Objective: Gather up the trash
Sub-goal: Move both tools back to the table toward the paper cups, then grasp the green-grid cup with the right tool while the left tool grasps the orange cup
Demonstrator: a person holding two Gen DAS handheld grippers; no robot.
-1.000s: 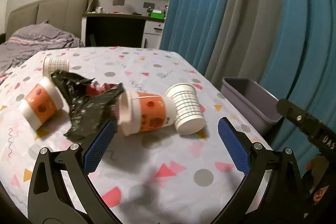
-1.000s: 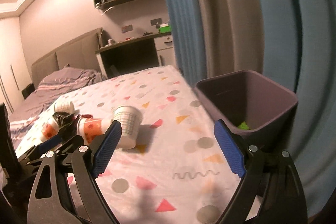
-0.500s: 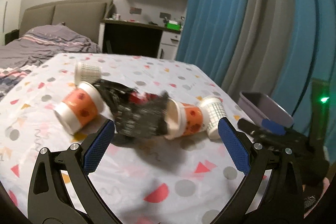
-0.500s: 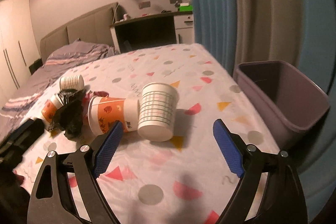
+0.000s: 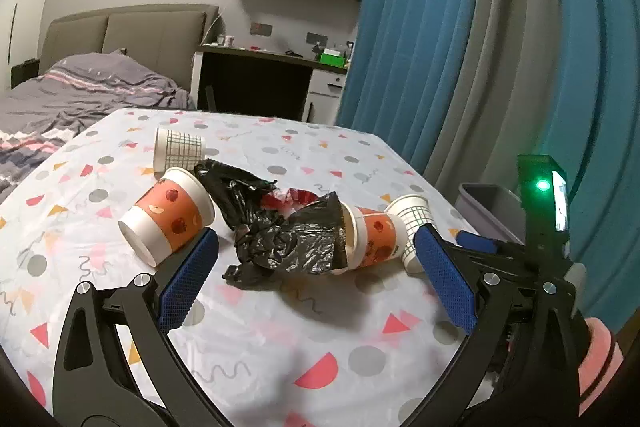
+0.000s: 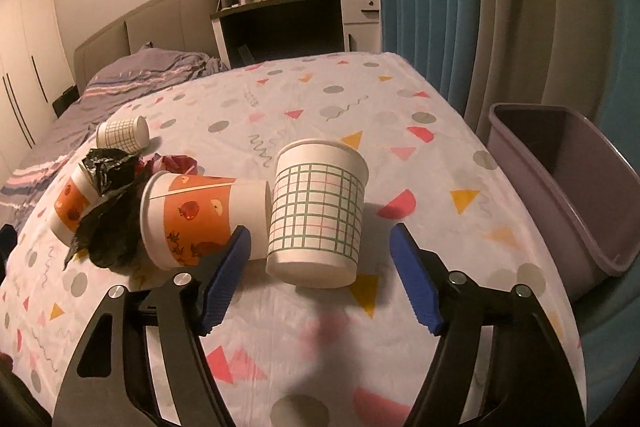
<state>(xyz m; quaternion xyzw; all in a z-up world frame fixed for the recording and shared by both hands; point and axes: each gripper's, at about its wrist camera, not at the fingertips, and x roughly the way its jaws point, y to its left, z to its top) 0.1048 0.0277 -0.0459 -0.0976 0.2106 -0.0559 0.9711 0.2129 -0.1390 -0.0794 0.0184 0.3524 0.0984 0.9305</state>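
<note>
Trash lies on a patterned tablecloth (image 6: 320, 99): a checked white paper cup (image 6: 316, 215) on its side, an orange cup (image 6: 196, 215) beside it, a crumpled black plastic bag (image 5: 280, 231), a second orange cup (image 5: 168, 219) and a second checked cup (image 5: 176, 151) farther back. My right gripper (image 6: 320, 275) is open, its blue pads either side of the near checked cup, just short of it. My left gripper (image 5: 316, 287) is open and empty, in front of the black bag. A grey-purple bin (image 6: 568, 187) stands at the table's right edge.
Blue and grey curtains (image 5: 460, 47) hang close behind the bin. A bed (image 5: 80, 95) and a dark desk (image 5: 256, 83) stand beyond the table. The right gripper's body shows at the right of the left wrist view (image 5: 532, 255).
Both grippers swung left toward the trash pile. The right gripper moved from facing the bin to close on the near checked cup. The left gripper pulled back and now faces the black bag.
</note>
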